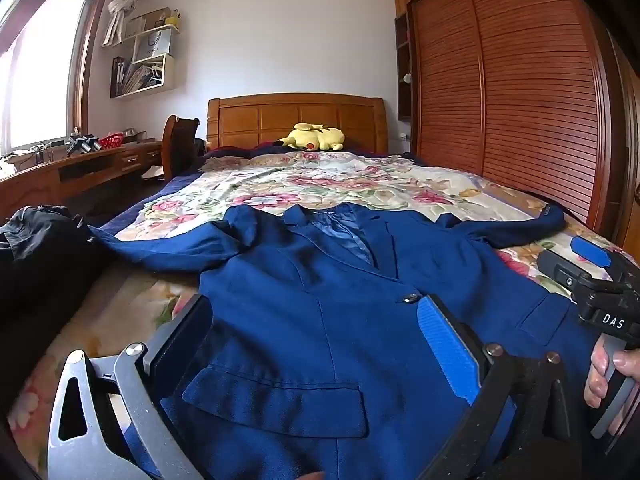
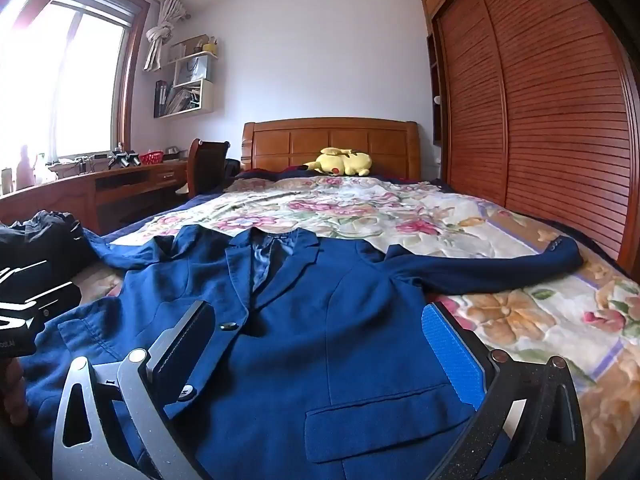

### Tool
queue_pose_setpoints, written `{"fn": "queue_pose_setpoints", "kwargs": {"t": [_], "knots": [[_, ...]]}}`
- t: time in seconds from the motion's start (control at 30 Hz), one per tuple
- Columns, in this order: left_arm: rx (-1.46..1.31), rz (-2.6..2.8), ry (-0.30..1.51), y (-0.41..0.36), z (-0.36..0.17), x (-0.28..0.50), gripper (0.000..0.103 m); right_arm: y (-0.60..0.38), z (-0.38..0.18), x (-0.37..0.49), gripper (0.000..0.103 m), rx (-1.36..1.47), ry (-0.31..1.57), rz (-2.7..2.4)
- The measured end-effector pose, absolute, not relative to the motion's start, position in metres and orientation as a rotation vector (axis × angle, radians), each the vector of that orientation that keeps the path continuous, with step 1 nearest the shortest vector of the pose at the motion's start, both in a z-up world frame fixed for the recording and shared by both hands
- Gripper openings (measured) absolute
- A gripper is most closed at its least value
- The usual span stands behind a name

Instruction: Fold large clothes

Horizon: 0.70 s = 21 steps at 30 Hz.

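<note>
Bedroom in a home: wooden bed point(image 2: 332, 144) w/ floral quilt point(image 2: 400, 216), yellow plush toy point(image 2: 344, 162) at the headboard, louvred wardrobe doors point(image 2: 540, 120) on the right, desk point(image 2: 120, 184) under the window point(image 2: 60, 80) (wall shelves point(image 2: 188, 84) stuffed w/ folders, bags).

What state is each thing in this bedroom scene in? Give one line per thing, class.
Blue jacket: flat on the bed, front up, sleeves spread, unfolded.
Left gripper: open, above the jacket, holding nothing.
Right gripper: open, holding nothing.
Black garment: crumpled beside the jacket.
Wardrobe doors: shut.
</note>
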<state>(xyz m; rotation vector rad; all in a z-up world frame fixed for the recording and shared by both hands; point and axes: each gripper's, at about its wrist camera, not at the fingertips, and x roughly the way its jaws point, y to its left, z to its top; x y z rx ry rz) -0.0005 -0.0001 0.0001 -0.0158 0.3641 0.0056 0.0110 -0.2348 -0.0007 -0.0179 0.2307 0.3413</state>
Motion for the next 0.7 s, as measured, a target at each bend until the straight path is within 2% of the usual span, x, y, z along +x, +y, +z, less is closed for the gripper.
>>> {"fn": "queue_pose_setpoints", "kwargs": {"t": [0.7], "knots": [[-0.015, 0.01, 0.354, -0.0014, -0.0004, -0.001, 0.103, -0.234, -0.0017, 0.0111, 0.103, -0.018, 0.235, 0.338]]}}
